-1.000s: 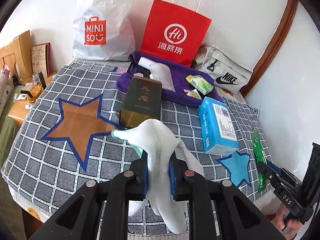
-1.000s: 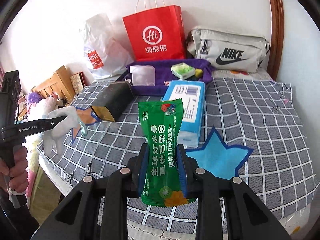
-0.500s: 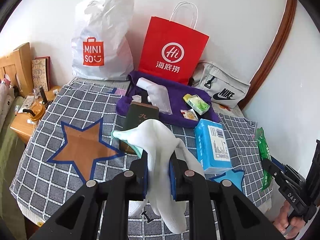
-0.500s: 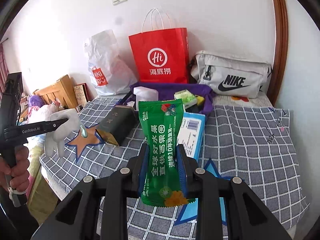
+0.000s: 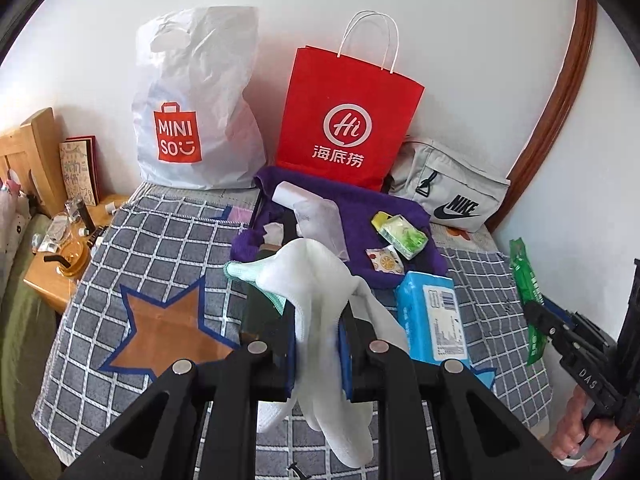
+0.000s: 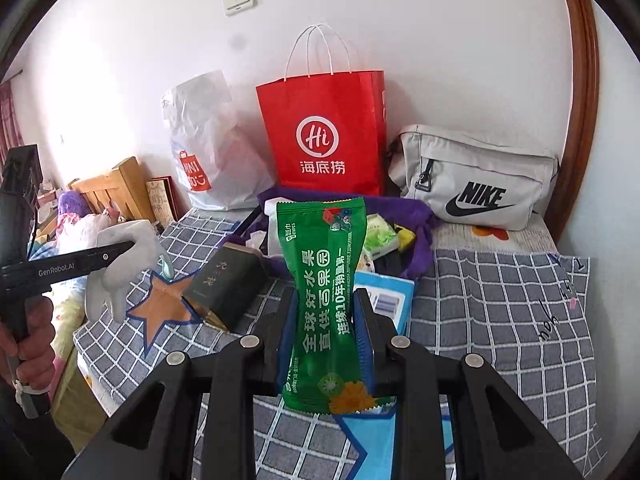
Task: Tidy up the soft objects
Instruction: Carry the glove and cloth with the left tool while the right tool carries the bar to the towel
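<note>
The left gripper (image 5: 318,354) clamps a white glove (image 5: 320,300) at lower centre, above the checked cloth (image 5: 160,240). The right gripper (image 6: 326,344) pinches a green packet (image 6: 324,288), upright at centre frame.

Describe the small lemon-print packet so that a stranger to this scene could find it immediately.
Start at the red paper bag against the wall; a purple cloth lies before it. Near the cloth's front edge lies the lemon-print packet, flat and white, unlike the boxy green pack beside it.

White glove (image 5: 320,300) hides most of the dark box (image 5: 264,316).
</note>
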### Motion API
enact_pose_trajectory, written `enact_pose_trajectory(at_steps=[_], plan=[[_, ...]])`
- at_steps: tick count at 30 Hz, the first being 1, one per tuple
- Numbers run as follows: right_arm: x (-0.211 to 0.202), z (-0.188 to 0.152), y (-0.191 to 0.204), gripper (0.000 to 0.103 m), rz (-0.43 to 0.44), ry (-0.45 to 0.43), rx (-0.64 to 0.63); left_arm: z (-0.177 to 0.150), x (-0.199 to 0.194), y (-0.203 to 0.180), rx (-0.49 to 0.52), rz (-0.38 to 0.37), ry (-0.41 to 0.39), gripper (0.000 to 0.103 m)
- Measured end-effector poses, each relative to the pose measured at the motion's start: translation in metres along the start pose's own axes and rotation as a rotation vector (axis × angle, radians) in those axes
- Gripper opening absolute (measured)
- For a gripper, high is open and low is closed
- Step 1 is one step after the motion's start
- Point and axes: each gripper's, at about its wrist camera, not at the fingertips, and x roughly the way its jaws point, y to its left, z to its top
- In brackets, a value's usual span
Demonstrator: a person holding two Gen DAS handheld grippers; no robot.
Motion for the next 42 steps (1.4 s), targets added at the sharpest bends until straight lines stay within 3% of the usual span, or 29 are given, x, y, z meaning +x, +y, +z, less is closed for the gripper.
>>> enact_pose_trajectory(at_steps=[23,42], plan=[[0.078,0.056,-0.036,0.028,0.0,0.009,0.058,0.059,0.063,-0.016,0.057,0.039,0.019,0.016],[0.149,0.083,-0.073,0.028,-0.022,0.055,0.102,0.091,0.137,-0.012,0.024,-0.037,0.076,0.016]])
